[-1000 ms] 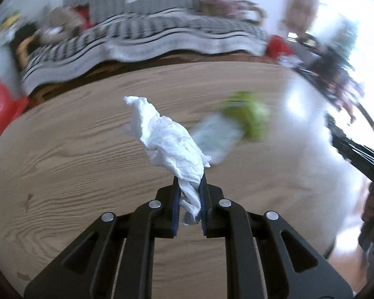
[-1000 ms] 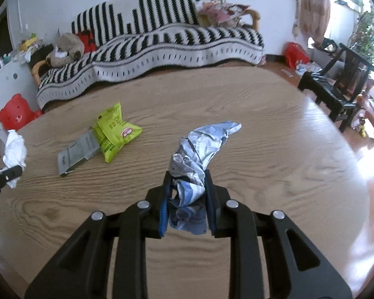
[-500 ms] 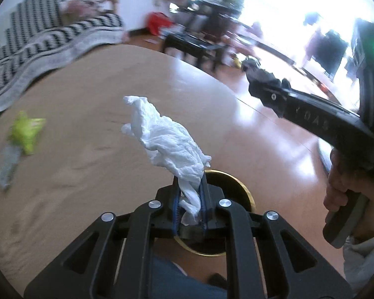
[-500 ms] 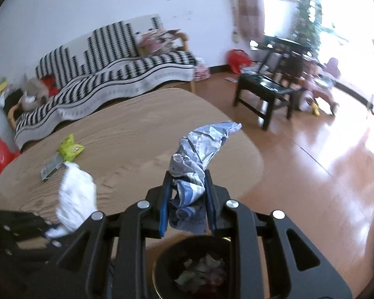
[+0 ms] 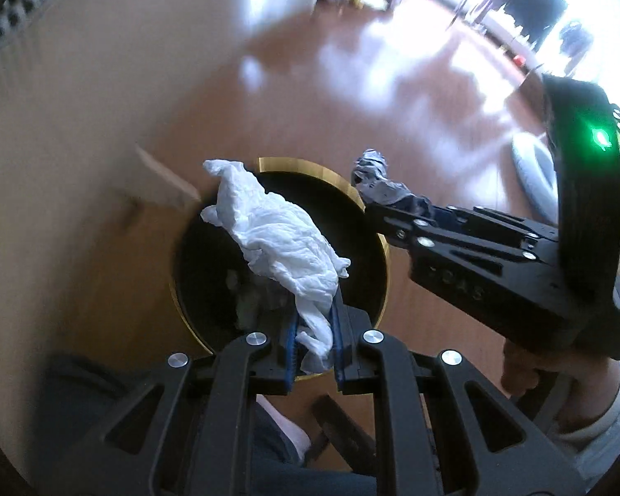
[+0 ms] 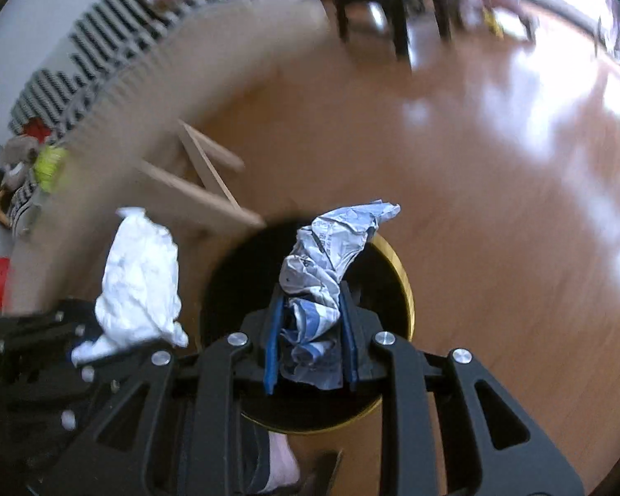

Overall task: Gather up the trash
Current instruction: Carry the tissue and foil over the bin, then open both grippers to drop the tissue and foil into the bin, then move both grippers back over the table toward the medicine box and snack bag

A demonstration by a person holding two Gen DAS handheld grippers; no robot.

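White crumpled tissue is pinched between the blue pads of the left gripper; its loose end is seen rising toward 11 o'clock across the mouth of the bin. In the right wrist view the same tissue is found at 9 o'clock of the bin, above the black body of the left gripper.

Crumpled blue-and-white wrapper is clamped in the narrowly set jaws of the right gripper, with its tip directed to 1 o'clock over the dark bin opening. From the left wrist view the wrapper is seen at 2 o'clock of the bin rim, carried by the right gripper, which enters from 3 o'clock with a hand on its grip.

The bin is round, black inside, gold-rimmed, and is stood on the glossy wooden floor; pale scraps are made out within it. A light wooden table leg is noted at 10 o'clock, a striped sofa beyond, blurred.
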